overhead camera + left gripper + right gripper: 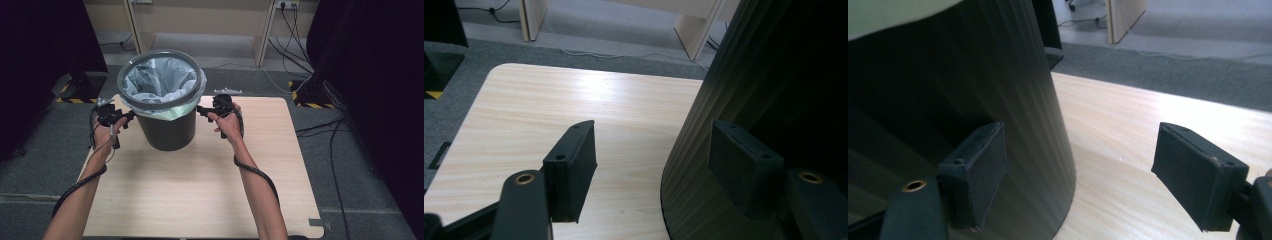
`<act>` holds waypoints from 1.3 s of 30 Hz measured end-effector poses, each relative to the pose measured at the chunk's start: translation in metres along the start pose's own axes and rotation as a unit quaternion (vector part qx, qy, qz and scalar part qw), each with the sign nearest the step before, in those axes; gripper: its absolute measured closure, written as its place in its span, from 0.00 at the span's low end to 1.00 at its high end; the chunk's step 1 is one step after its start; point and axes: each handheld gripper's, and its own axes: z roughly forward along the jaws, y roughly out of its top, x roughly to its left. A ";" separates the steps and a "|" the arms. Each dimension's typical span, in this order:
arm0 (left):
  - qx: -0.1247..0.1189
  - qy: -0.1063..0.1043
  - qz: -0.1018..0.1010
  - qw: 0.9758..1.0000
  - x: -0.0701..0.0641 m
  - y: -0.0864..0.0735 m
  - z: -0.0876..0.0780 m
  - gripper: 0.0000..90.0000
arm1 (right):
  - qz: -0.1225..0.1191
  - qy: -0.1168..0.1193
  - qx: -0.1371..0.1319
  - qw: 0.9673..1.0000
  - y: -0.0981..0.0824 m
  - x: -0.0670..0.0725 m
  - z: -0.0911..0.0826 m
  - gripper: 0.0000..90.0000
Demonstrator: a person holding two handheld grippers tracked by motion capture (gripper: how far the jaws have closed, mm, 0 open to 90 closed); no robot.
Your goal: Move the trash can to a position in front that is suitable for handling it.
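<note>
A person is holding a pair of hand-held tongs on either side of a dark bin [166, 127] that is standing on a pale wooden table [200, 190]. The left gripper [131, 116] is sitting just to the bin's left, under its rim, and the right gripper [201, 111] is sitting just to its right, so the bin is standing between the two tools. A thin plastic liner [159, 80] is lying inside the bin, with its edge folded down over the outside, and a grey ring [161, 102] is resting around the top.

In the left gripper view the jaws are standing wide apart: one is hanging over bare table [574, 100] and the other is lying against or just off the ribbed wall of the bin [734, 90]; whether it is touching cannot be told. In the right gripper view the jaws are likewise standing wide, one in front of the bin's wall [973, 85], the other over the table [1128, 135]. Neither pair is clamping anything.

Cables are trailing from both tools along the person's forearms.
</note>
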 end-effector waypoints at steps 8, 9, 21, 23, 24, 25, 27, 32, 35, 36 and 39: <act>0.001 0.002 -0.018 1.000 -0.008 0.005 0.005 0.20 | 0.030 -0.015 -0.015 0.999 0.005 -0.020 -0.014 0.22; -0.005 0.008 -0.027 1.000 -0.007 0.008 0.005 0.21 | 0.036 -0.016 -0.019 0.999 0.005 -0.022 -0.016 0.22; -0.023 0.006 -0.018 1.000 -0.018 0.036 0.019 0.37 | 0.070 -0.028 -0.032 0.997 0.008 -0.027 -0.014 0.22; -0.017 -0.018 -0.016 1.000 -0.022 0.035 0.021 0.39 | 0.073 -0.019 -0.035 0.997 0.008 -0.025 -0.013 0.30; -0.015 -0.021 -0.015 1.000 -0.023 0.035 0.022 0.41 | 0.069 -0.018 -0.035 0.997 0.008 -0.026 -0.014 0.34; -0.015 -0.023 -0.011 1.000 -0.025 0.034 0.022 0.41 | 0.067 -0.016 -0.036 0.997 0.008 -0.027 -0.014 0.34; -0.007 -0.033 -0.004 0.999 -0.027 0.034 0.022 0.44 | 0.064 -0.003 -0.034 0.997 0.007 -0.031 -0.017 0.37; 0.003 -0.043 0.008 0.999 -0.042 0.034 0.020 0.52 | 0.068 0.010 -0.037 0.997 0.002 -0.039 -0.027 0.37; 0.006 -0.044 0.002 0.999 -0.053 0.031 0.022 0.47 | 0.076 0.004 -0.036 0.996 -0.002 -0.045 -0.038 0.37; 0.007 -0.047 0.002 0.999 -0.058 0.030 0.022 0.48 | 0.078 0.001 -0.036 0.996 -0.004 -0.047 -0.042 0.37; 0.015 -0.052 0.013 0.998 -0.075 0.030 0.023 0.50 | 0.074 -0.008 -0.038 0.996 -0.008 -0.055 -0.055 0.37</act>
